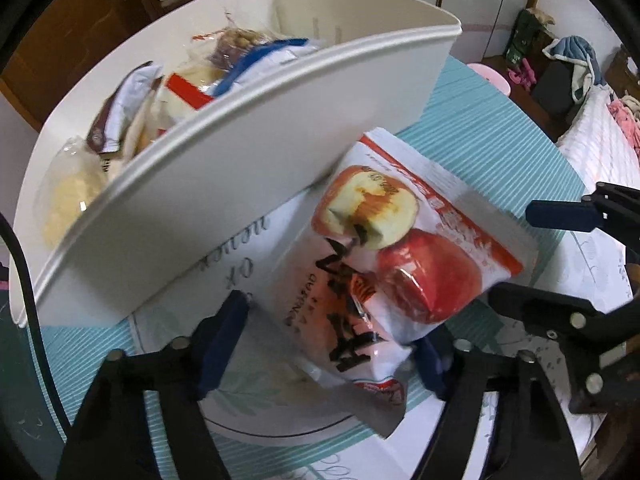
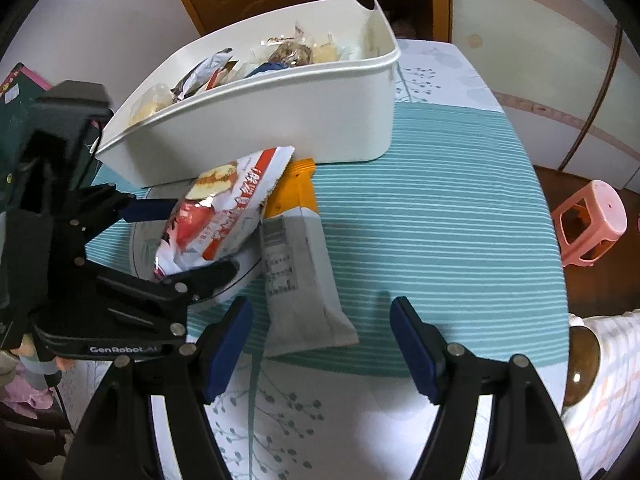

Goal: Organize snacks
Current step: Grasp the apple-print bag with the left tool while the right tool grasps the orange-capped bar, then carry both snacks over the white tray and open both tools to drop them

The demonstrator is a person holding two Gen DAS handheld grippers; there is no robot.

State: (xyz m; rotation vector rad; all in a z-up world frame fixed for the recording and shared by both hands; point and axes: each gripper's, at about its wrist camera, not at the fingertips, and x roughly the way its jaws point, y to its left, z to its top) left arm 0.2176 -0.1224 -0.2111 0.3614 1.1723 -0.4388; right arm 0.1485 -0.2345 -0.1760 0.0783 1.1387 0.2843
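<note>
apple snack bag lifted beside the white bin

the worktop [image 2: 440, 208] carries a teal striped cloth. on it stands the white bin [image 2: 280, 120], already filled with wrapped snacks [image 2: 224, 68]: clear packs of pale pieces, a dark brown pouch, a blue and white pack.

just in front of the bin's near wall, the red and white apple snack bag [image 1: 384, 256] hangs tilted above the cloth, its upper corner close to the bin wall. the left gripper [image 1: 332, 344] pinches this bag at its lower end, blue pads on either side of the wrapper. in the right wrist view the same bag [image 2: 216, 216] shows held off the cloth by the left gripper [image 2: 184, 240].

beside it on the cloth lies a grey and white pouch [image 2: 300, 272], flat, with an orange packet [image 2: 296, 188] partly under it and touching the bin's base.

the right gripper [image 2: 320, 344] hovers with its pads spread wide apart, holding nothing, just short of the grey pouch.
</note>
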